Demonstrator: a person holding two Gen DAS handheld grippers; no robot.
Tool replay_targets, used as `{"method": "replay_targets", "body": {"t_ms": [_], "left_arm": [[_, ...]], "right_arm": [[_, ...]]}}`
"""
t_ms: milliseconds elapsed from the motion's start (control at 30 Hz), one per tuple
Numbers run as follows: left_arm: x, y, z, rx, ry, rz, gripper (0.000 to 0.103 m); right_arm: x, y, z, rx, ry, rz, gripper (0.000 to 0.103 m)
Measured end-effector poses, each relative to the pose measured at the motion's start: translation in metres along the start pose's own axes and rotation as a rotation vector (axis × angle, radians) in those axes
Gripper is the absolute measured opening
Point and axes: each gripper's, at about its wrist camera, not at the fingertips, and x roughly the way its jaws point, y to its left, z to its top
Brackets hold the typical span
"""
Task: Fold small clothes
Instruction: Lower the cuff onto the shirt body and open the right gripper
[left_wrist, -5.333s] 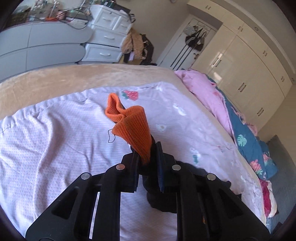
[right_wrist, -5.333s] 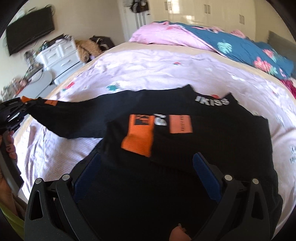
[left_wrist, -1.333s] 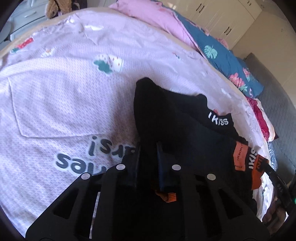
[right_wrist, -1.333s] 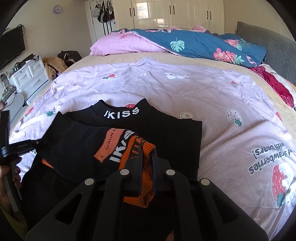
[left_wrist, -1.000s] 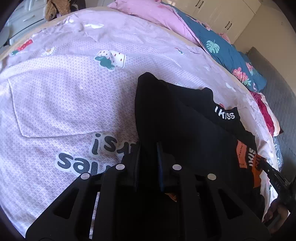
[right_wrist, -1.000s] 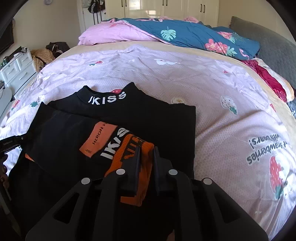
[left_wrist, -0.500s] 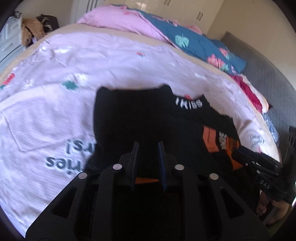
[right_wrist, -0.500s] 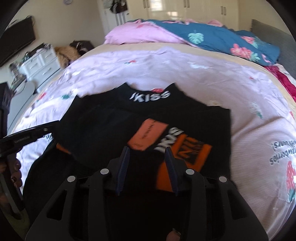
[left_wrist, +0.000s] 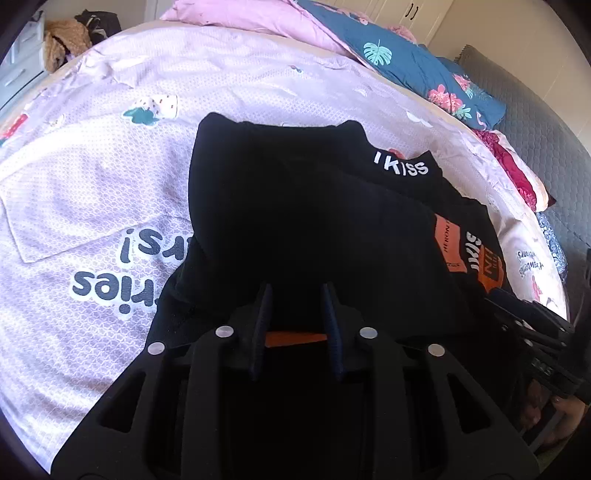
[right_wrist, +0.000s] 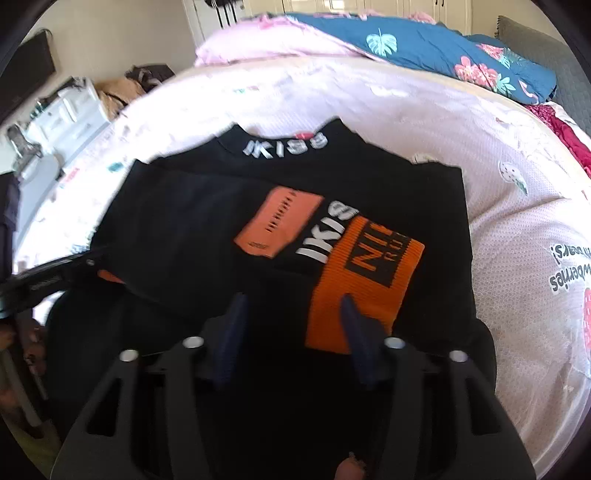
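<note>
A small black sweater (left_wrist: 295, 206) with a white-lettered collar (left_wrist: 400, 166) lies flat on the bed, both sleeves folded across its chest. It also shows in the right wrist view (right_wrist: 207, 221). The right sleeve's orange cuff (right_wrist: 365, 280) rests on the chest beside an orange patch (right_wrist: 279, 225). My left gripper (left_wrist: 295, 299) is open just above the sweater's lower left, an orange cuff edge (left_wrist: 295, 338) between its jaws. My right gripper (right_wrist: 291, 302) is open over the lower right, holding nothing.
The bed has a pink printed sheet (left_wrist: 92, 177). A pink and blue quilt (right_wrist: 406, 40) is piled at the head. White drawers (right_wrist: 70, 110) stand left of the bed. A grey headboard (left_wrist: 535, 122) is at the right.
Both grippers have opened and let go of the sleeves, which now lie on the sweater's chest. The right gripper has pulled back slightly.
</note>
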Motion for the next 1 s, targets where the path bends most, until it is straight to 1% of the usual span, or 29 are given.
{"method": "replay_targets", "body": {"t_ms": [33,100,167,200,233,267,333,400,433,467,500,567,1000], "left_arm": [[-0.004,0.0,-0.001,-0.005,-0.01,-0.005,0.028],[-0.01,-0.002,-0.002,-0.004,-0.023,-0.011,0.034],[-0.015,-0.005,-0.003,0.004,-0.033,-0.008,0.04],[-0.018,-0.007,-0.003,0.007,-0.037,-0.008,0.041],[-0.021,-0.008,-0.003,0.009,-0.04,-0.009,0.046],[-0.022,-0.009,-0.003,0.011,-0.042,-0.009,0.051],[-0.027,-0.012,-0.004,0.02,-0.05,-0.003,0.057],[-0.033,-0.014,-0.003,0.022,-0.063,-0.003,0.072],[-0.035,-0.014,-0.003,0.018,-0.067,-0.001,0.084],[-0.036,-0.014,-0.003,0.015,-0.07,0.003,0.087],[-0.039,-0.015,-0.003,0.017,-0.074,0.008,0.088],[-0.043,-0.017,-0.003,0.025,-0.084,0.012,0.094],[-0.078,-0.031,-0.006,0.051,-0.127,0.004,0.094]], "right_arm": [[-0.006,0.001,-0.001,-0.005,-0.019,0.002,0.067],[-0.015,0.002,-0.003,-0.007,-0.039,-0.005,0.075],[-0.024,0.001,-0.003,0.005,-0.059,0.0,0.081],[-0.028,0.0,-0.004,0.009,-0.068,-0.001,0.087],[-0.033,-0.001,-0.004,0.01,-0.08,-0.009,0.093],[-0.037,-0.002,-0.004,0.011,-0.093,-0.018,0.094],[-0.045,-0.003,-0.004,0.009,-0.113,-0.029,0.098],[-0.051,-0.004,-0.005,0.013,-0.128,-0.039,0.099],[-0.054,-0.005,-0.004,0.017,-0.134,-0.042,0.099],[-0.056,-0.007,-0.004,0.023,-0.138,-0.046,0.099],[-0.059,-0.009,-0.005,0.03,-0.144,-0.049,0.099],[-0.063,-0.011,-0.005,0.038,-0.153,-0.051,0.099],[-0.094,-0.007,-0.007,0.04,-0.208,-0.051,0.099]]}}
